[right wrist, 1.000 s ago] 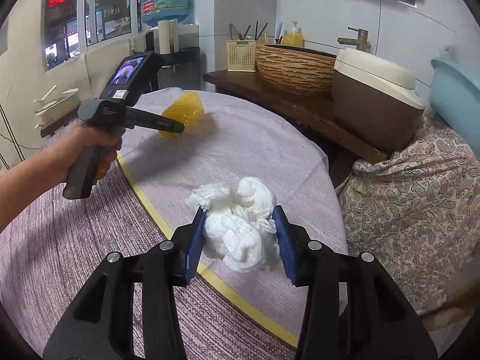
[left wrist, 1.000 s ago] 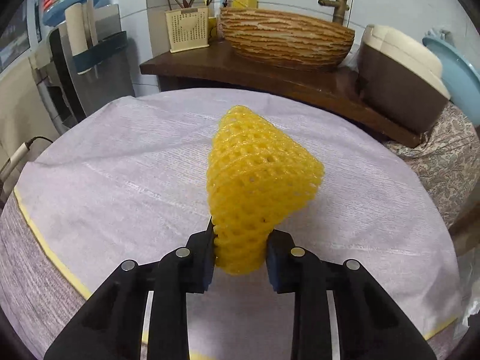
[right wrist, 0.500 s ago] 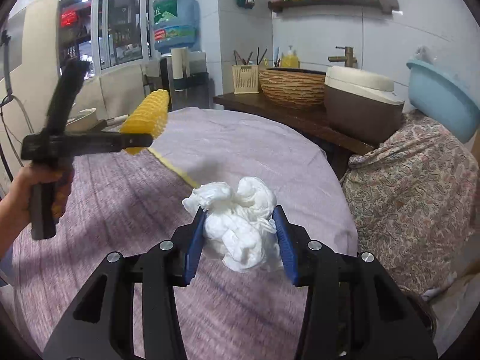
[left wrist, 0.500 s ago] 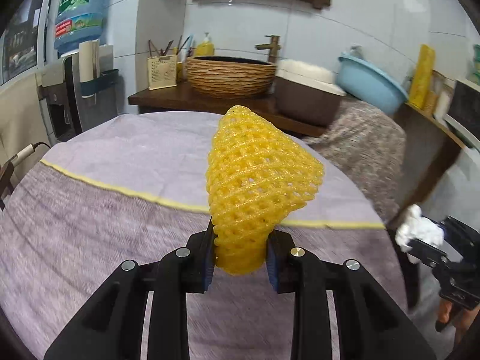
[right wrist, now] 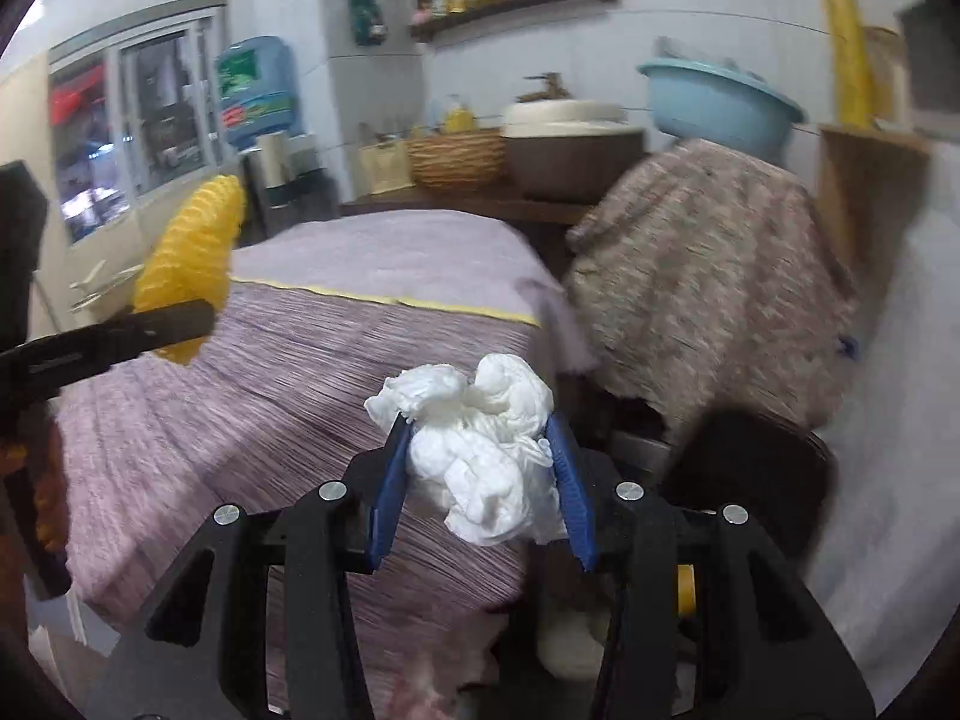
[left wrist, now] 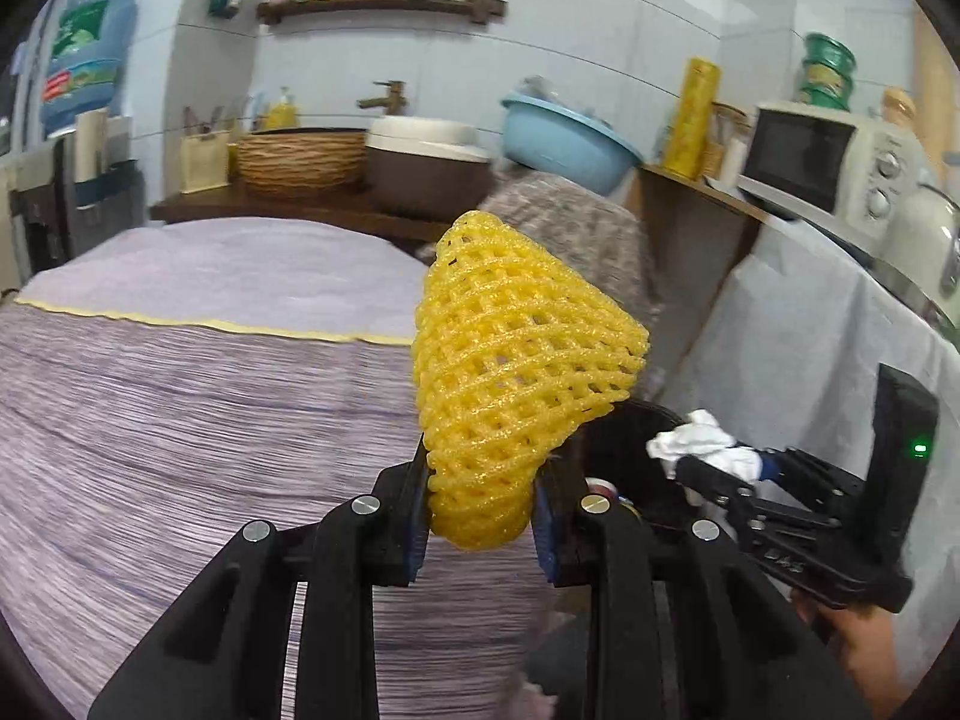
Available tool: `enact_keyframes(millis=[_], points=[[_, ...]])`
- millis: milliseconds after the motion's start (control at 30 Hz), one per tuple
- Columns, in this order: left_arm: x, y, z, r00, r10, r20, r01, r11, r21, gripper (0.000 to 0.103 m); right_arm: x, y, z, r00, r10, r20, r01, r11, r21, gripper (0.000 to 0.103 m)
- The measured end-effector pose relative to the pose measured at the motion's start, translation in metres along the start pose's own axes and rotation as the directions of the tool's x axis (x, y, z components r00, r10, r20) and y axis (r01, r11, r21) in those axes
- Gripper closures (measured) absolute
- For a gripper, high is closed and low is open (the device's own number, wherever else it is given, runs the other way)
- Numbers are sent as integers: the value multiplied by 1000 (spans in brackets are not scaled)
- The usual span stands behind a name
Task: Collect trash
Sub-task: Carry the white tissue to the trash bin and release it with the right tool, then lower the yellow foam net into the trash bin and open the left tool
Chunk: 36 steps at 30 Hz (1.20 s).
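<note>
My left gripper (left wrist: 483, 516) is shut on a yellow foam fruit net (left wrist: 516, 360), which sticks up from the pads above the purple table cloth (left wrist: 180, 420). My right gripper (right wrist: 480, 480) is shut on a crumpled white tissue (right wrist: 480, 438), held past the table's right edge. In the left wrist view the right gripper (left wrist: 708, 462) with the tissue (left wrist: 696, 444) hovers low at the right over a dark bin opening (left wrist: 636, 462). In the right wrist view the foam net (right wrist: 192, 264) and the left gripper's finger (right wrist: 120, 336) show at the left. A dark round bin (right wrist: 750, 474) sits below the right gripper.
A counter at the back carries a woven basket (left wrist: 294, 156), a brown-and-cream cooker (left wrist: 426, 168) and a blue basin (left wrist: 564, 138). A patterned cloth (right wrist: 708, 276) covers something beside the table. A white-draped counter (left wrist: 810, 348) with a microwave (left wrist: 822, 156) stands at the right.
Both grippers have swung to the right, off the far side of the table toward its right edge. The bin and white-draped counter have come into view. Both grips are unchanged.
</note>
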State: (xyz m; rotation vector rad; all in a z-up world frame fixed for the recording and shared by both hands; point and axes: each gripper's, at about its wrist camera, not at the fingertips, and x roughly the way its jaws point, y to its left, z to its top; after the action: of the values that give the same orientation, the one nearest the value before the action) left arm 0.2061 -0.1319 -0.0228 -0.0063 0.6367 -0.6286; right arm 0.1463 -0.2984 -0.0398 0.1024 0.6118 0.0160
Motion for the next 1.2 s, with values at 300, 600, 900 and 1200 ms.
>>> enact_keyframes(millis=[300, 600, 900, 1200], points=[[42, -72, -10, 989, -132, -72, 138, 988, 71, 75, 12, -95, -45, 965, -235, -115, 247, 962, 113, 57], [70, -104, -27, 978, -151, -142, 167, 980, 109, 75, 82, -155, -79, 923, -304, -235, 350, 918, 187, 40], [126, -130, -26, 953, -180, -245, 216, 967, 132, 75, 55, -149, -85, 905, -378, -196, 410, 899, 156, 31], [192, -160, -19, 927, -170, -334, 246, 948, 201, 68, 7, -126, -110, 888, -429, -168, 447, 890, 87, 23]])
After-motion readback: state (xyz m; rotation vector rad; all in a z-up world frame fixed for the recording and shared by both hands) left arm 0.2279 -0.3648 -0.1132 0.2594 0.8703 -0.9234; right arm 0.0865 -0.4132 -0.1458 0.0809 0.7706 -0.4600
